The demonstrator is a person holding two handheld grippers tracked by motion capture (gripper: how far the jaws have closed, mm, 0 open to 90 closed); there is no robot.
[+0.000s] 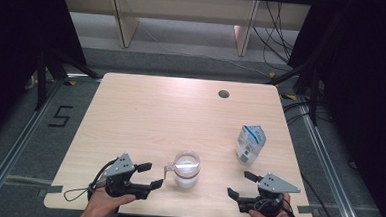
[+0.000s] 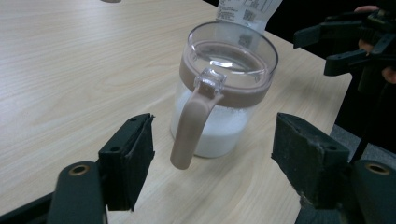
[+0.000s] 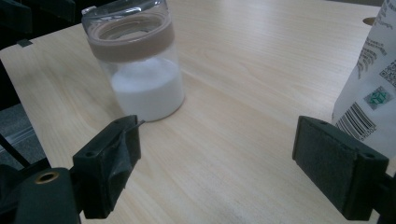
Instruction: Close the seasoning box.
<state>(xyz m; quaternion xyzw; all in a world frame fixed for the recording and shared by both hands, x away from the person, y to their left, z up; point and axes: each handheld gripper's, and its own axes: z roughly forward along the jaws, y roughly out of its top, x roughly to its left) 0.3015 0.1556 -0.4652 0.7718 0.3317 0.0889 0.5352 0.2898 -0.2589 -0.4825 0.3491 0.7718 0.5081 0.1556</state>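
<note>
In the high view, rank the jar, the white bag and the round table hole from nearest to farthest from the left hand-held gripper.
1. Jar, just right of the left hand-held gripper.
2. White bag, toward the right edge.
3. Table hole, near the far edge.

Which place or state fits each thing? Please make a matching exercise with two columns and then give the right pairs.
Things:
1. jug
2. bag
3. left gripper
4. hole

Places or states:
A. at the table's far edge
B. stands on the right side of the table
C. partly filled with white powder
D. jaws open, pointing at a brown handle

Pairs: 1-C, 2-B, 3-D, 4-A
</note>
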